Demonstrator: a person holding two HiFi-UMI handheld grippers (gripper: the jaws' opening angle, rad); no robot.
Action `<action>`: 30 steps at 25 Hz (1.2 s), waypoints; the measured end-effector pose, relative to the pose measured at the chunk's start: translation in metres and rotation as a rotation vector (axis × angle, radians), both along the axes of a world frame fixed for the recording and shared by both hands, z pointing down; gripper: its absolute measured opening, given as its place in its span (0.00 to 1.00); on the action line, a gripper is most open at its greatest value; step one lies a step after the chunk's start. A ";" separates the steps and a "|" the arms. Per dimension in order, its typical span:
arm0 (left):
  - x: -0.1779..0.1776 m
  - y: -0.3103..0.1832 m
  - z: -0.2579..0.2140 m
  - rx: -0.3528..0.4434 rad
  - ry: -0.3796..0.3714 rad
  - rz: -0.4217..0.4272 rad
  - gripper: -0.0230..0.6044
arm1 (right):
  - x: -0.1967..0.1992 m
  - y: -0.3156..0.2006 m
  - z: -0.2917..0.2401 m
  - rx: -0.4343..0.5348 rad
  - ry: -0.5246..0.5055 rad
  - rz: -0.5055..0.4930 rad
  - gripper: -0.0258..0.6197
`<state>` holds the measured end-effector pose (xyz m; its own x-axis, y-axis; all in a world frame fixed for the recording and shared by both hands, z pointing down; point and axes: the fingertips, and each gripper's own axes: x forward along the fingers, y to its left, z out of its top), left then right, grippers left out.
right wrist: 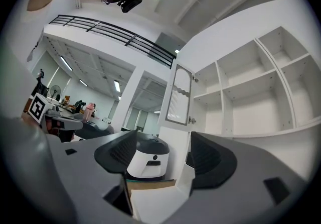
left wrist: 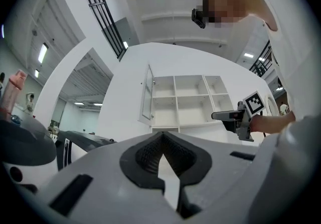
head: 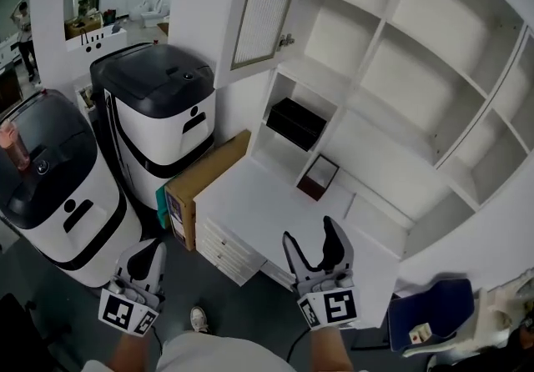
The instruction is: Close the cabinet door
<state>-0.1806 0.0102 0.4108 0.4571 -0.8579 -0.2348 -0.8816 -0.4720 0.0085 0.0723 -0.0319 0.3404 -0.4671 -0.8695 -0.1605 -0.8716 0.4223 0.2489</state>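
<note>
The white cabinet has bare shelves, and its door, with a ribbed glass panel and a small knob, stands swung open at the upper left. The same door hangs open in the left gripper view and in the right gripper view. Both grippers are low in the head view, well short of the door. My left gripper has its jaws together and holds nothing. My right gripper is open with nothing between its pads, and it also shows side-on in the left gripper view.
Two white-and-black machines stand left of the cabinet, with a cardboard box against the white desk. A black box and a small dark box sit in the lower shelves. Drawers lie below; a blue seat is at right.
</note>
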 end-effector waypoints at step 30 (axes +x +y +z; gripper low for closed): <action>-0.044 -0.138 0.020 -0.047 0.077 -0.212 0.04 | -0.109 -0.240 -0.068 0.127 -0.011 -0.225 0.56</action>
<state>-0.2242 -0.1274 0.4306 0.2477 -0.9437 -0.2193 -0.9568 -0.2738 0.0976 -0.0363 -0.2715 0.2720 -0.6438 -0.7168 -0.2679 -0.7625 0.5716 0.3031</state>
